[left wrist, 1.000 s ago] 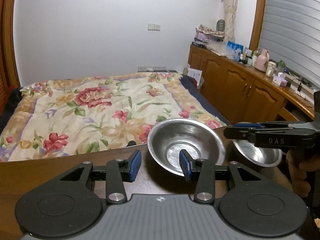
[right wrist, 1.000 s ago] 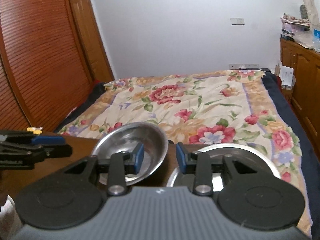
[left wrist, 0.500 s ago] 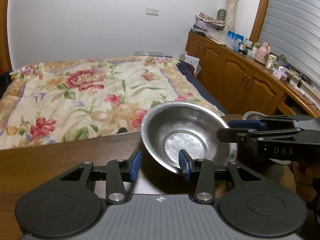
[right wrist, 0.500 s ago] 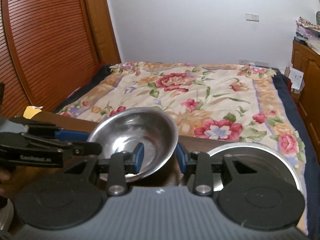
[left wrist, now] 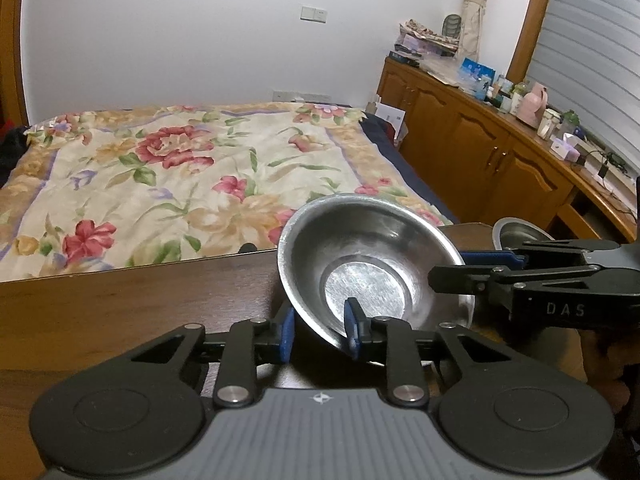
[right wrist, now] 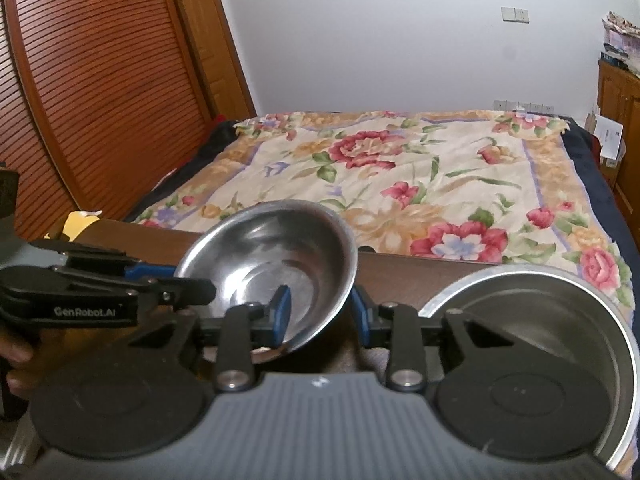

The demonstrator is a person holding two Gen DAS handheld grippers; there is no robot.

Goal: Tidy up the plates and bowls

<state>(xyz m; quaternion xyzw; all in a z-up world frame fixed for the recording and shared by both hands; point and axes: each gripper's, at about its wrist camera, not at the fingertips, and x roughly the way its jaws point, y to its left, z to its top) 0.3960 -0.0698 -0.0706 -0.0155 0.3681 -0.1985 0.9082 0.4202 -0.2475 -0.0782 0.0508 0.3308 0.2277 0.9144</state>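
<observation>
While both tools (left wrist: 318,334) (right wrist: 320,314) straddle its rim, half open, the shiny steel bowl (left wrist: 372,264) tilts.

Floral bedspread (left wrist: 192,176) covers the bed, wooden cabinets (left wrist: 472,160) on one side with bottles on top, I think.

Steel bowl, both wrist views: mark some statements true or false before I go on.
1. The steel bowl sits tilted, not flat. True.
2. The left gripper and the right gripper each have one finger inside the bowl's rim and one outside. True.
3. The bowl holds food. False: it is empty.
4. The metal plate is stacked inside the bowl. False: it lies beside the bowl on the wooden table.
</observation>
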